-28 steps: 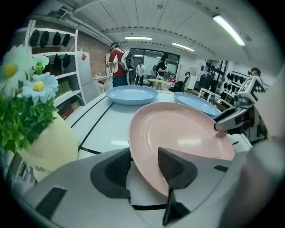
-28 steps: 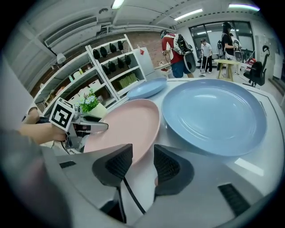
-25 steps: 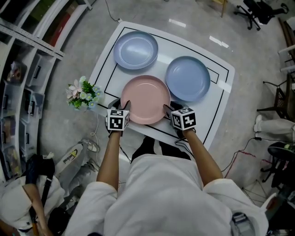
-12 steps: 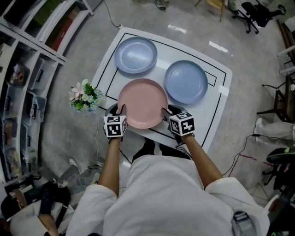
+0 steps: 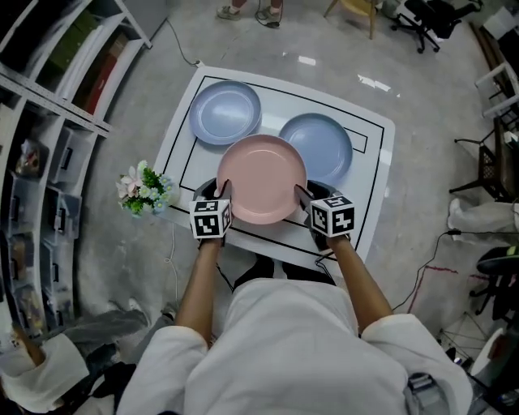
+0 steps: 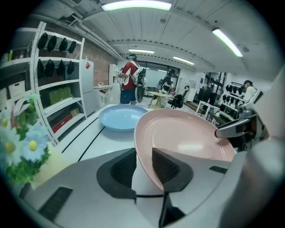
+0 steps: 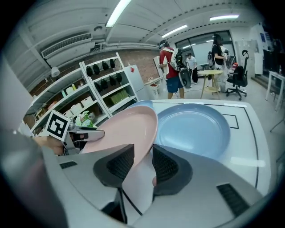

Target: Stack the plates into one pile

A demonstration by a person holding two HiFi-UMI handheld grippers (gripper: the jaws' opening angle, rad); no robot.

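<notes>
A pink plate (image 5: 261, 178) hangs tilted above the white table (image 5: 375, 203), held at both sides of its near rim. My left gripper (image 5: 220, 191) grips the left rim and its jaws are still closing on it (image 6: 144, 162). My right gripper (image 5: 302, 194) is shut on the right rim (image 7: 142, 162). The pink plate (image 6: 187, 138) covers the near-left edge of a blue plate (image 5: 326, 139) on the table. That blue plate (image 7: 191, 127) lies just beyond my right jaws. A second blue plate (image 5: 225, 112) lies at the far left (image 6: 120, 118).
A bunch of artificial flowers (image 5: 142, 190) sits at the table's left edge. Storage shelves (image 5: 49, 121) run along the left. Chairs (image 5: 422, 20) and a person's feet (image 5: 243, 10) are on the floor beyond the table. Black lines mark a rectangle on the tabletop.
The pink plate has risen off the table and moved away from me and slightly right, now overlapping the right blue plate. Both grippers travelled with it.
</notes>
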